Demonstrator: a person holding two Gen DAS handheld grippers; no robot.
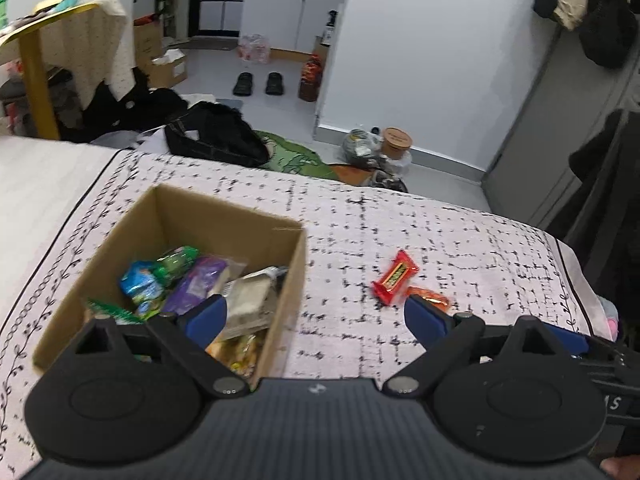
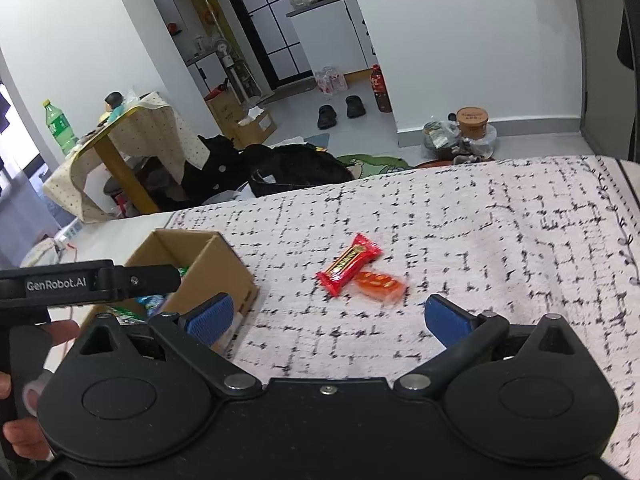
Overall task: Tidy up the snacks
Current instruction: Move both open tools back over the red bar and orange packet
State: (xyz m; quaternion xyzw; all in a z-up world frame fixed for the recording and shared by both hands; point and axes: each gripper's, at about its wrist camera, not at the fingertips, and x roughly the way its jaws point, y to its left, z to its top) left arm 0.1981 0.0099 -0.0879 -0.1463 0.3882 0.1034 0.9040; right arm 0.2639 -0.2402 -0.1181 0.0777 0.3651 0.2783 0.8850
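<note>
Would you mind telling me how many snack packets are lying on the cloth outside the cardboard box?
2: a red bar right of the cardboard box, and an orange packet touching its near side. None appear hidden.

I've got the cardboard box [image 1: 288, 280] sitting open on my left on the patterned cloth, upright, already crowded with wrappers: a blue packet [image 1: 140, 284], a green one [image 1: 176, 260] beside it, a purple pouch [image 1: 196, 284] leaning across the middle, a pale grey pack [image 1: 250, 300] against the right wall, something yellow [image 1: 236, 352] low at the front. Out on the cloth, well apart from the box, lies my red bar [image 2: 348, 264], flat and slanted, and an orange packet [image 2: 378, 285] touching its lower end
</note>
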